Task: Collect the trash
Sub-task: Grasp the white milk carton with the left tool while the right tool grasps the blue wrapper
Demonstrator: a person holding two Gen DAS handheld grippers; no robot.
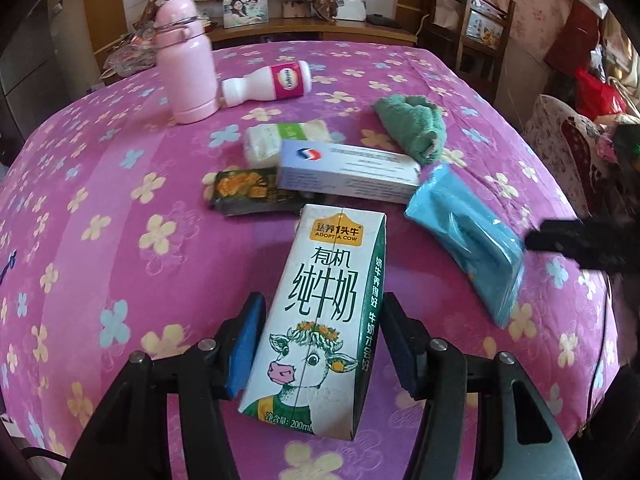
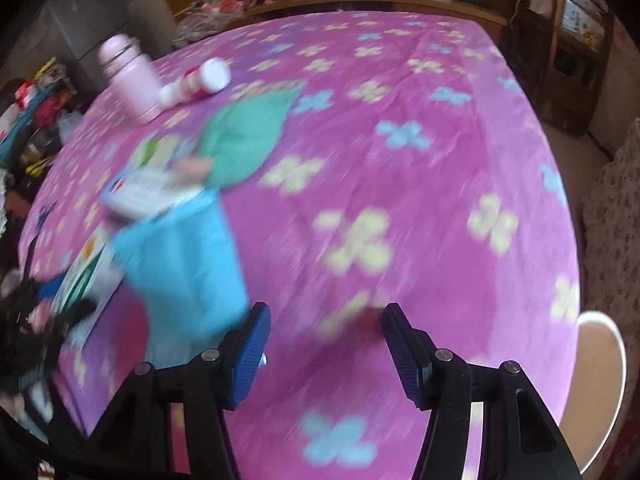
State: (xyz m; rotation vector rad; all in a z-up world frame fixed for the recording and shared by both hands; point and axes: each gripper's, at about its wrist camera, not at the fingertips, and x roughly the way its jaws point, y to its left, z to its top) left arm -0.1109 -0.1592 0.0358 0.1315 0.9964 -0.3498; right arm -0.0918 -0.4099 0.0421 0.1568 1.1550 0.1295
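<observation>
Both two-finger grippers are seen from their own wrist cameras above a bed covered with a pink flowered bedspread (image 1: pixel 100 200). The left gripper (image 1: pixel 320 340) is closed on a white and green milk carton printed with a cartoon cow (image 1: pixel 316 328); its blue pads (image 1: pixel 246 344) are pressed against the carton's two long sides, and the jaws have just been closing. The carton is held near the bedspread's near edge, tilted with its top toward the far side.

Just beyond the carton's top, a dark packet with an orange picture (image 1: pixel 248 192) is seen lying flat, partly overlapped by a long pale blue and white cardboard box (image 1: pixel 348 176). A white soft pack with a green label (image 1: pixel 284 140) lies behind that box. To the right of the carton, a light blue plastic wrapped pack (image 1: pixel 464 232) lies slanted, its near end just beside the black tip of the right gripper (image 2: pixel 326 344). A crumpled green cloth (image 1: pixel 412 128) rests beyond the blue pack.

Toward the far left corner, a pink insulated bottle (image 1: pixel 184 64) stands upright, and a small white bottle with a pink label (image 1: pixel 268 84) lies on its side just beside it.

In the blurred right wrist view, the right gripper's jaws are held apart over bare bedspread with nothing between them; the blue pack is just left of the left finger.
</observation>
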